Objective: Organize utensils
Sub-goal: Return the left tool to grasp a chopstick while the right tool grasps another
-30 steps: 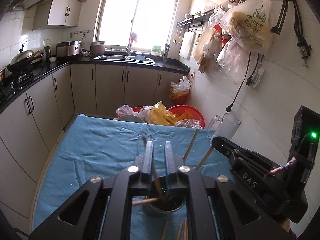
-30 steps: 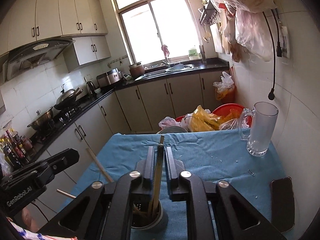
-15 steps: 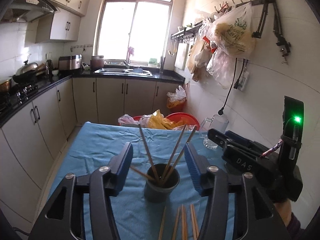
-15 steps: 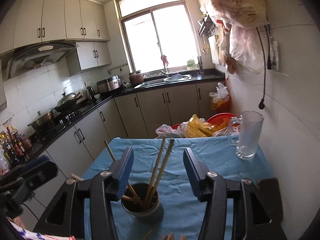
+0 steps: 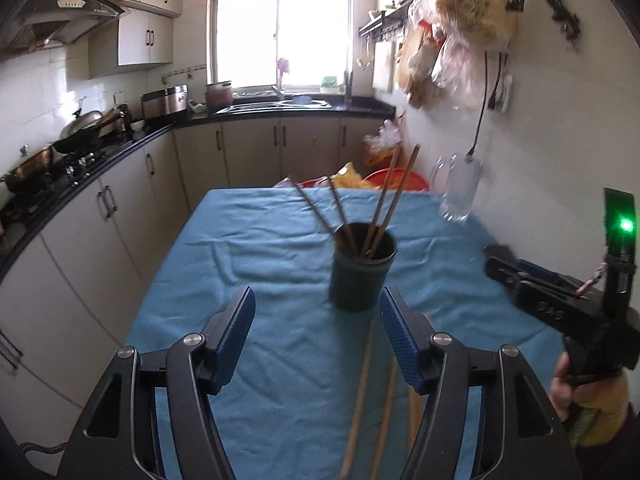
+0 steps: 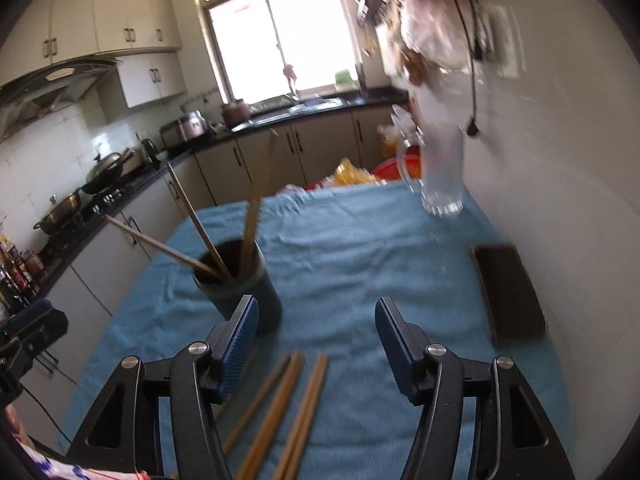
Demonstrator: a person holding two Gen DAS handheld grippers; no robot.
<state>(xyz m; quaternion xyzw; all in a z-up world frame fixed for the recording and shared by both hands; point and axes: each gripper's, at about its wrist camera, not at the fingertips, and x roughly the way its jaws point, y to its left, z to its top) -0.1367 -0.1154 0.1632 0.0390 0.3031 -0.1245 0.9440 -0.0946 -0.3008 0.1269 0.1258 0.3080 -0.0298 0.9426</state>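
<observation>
A dark round utensil cup (image 5: 362,272) stands on the blue tablecloth (image 5: 256,240) with several wooden chopsticks (image 5: 394,196) leaning in it. It also shows in the right wrist view (image 6: 240,280). More loose chopsticks (image 5: 362,396) lie flat on the cloth in front of the cup, also in the right wrist view (image 6: 286,408). My left gripper (image 5: 318,332) is open and empty, just short of the cup. My right gripper (image 6: 316,340) is open and empty, above the loose chopsticks, with the cup beside its left finger.
A glass mug (image 6: 440,176) stands at the table's far right corner. A dark flat phone-like object (image 6: 508,292) lies on the right side of the cloth. The wall runs along the right edge. Kitchen counters (image 5: 100,152) line the left and back. Red basins (image 5: 394,180) sit beyond the table.
Both grippers were shut on chopsticks over the cup a second ago. They opened, left the chopsticks in the cup, and have drawn back and up from it.
</observation>
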